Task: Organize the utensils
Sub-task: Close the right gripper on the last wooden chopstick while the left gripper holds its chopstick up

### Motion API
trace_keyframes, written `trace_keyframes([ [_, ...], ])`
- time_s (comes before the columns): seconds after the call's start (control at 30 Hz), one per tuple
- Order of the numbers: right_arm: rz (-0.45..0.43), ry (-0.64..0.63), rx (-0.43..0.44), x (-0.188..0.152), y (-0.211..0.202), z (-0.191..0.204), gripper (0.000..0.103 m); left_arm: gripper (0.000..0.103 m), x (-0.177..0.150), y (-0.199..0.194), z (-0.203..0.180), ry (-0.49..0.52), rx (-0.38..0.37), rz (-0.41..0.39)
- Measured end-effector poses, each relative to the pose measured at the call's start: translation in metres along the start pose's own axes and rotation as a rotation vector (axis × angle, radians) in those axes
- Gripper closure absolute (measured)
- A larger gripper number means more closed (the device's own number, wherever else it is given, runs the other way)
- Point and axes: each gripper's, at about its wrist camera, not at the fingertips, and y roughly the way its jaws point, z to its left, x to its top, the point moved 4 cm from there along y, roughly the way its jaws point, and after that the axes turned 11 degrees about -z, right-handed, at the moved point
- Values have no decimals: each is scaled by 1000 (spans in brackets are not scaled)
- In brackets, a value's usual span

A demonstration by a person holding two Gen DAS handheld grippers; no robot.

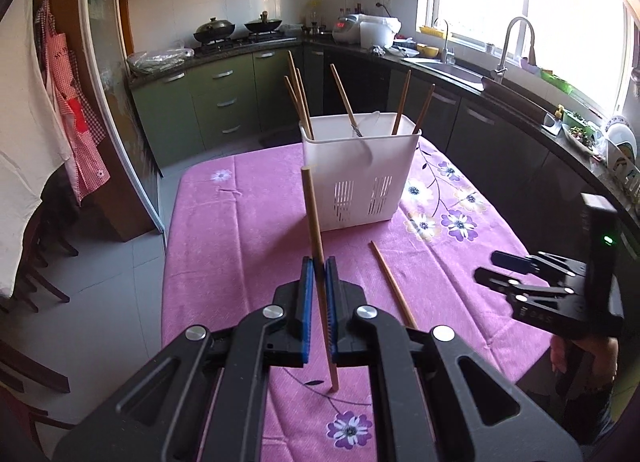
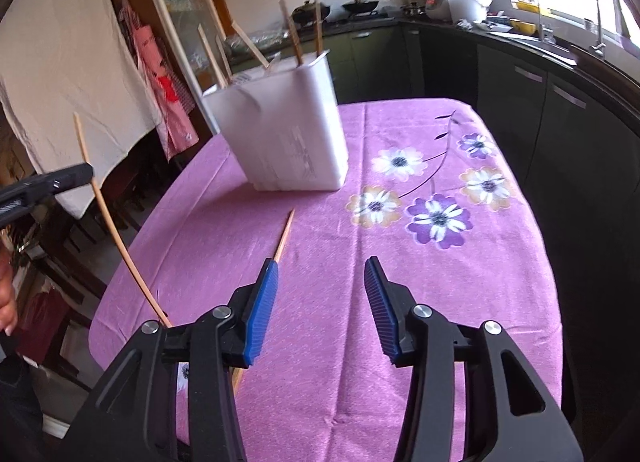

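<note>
Left claw [image 1: 319, 274] clamping one chopstick; right claw [image 2: 320, 294] sitting apart, gripping nothing.

Ribbed blue pads pinching a slim round wooden chopstick [image 1: 314, 222], standing near upright over the tabletop with the pink floral cloth [image 1: 240, 230]. A second wooden chopstick [image 1: 390, 282] is lying flat on the cloth, just left of the right claw. White rectangular plastic caddy with slotted walls [image 1: 358, 182] is standing mid-tabletop, holding six wooden sticks, all leaning.

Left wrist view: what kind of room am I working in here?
A home kitchen, most likely. Two lidded woks sit on a gas hob against the tiled wall, a sink with a tall tap lies under the window, and a rice cooker stands on the counter.
</note>
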Motion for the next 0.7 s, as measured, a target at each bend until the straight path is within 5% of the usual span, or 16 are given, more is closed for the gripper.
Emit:
trace_keyframes([
  [0.27, 125, -79, -2, -5, 64, 31, 58, 97, -6, -13, 2, 16, -13, -23],
  [0.5, 252, -128, -50, -10, 129, 45, 69, 97, -8, -15, 3, 27, -26, -30],
  [0.7, 283, -161, -95, -11, 151, 52, 70, 97, -8, -14, 5, 25, -32, -33],
])
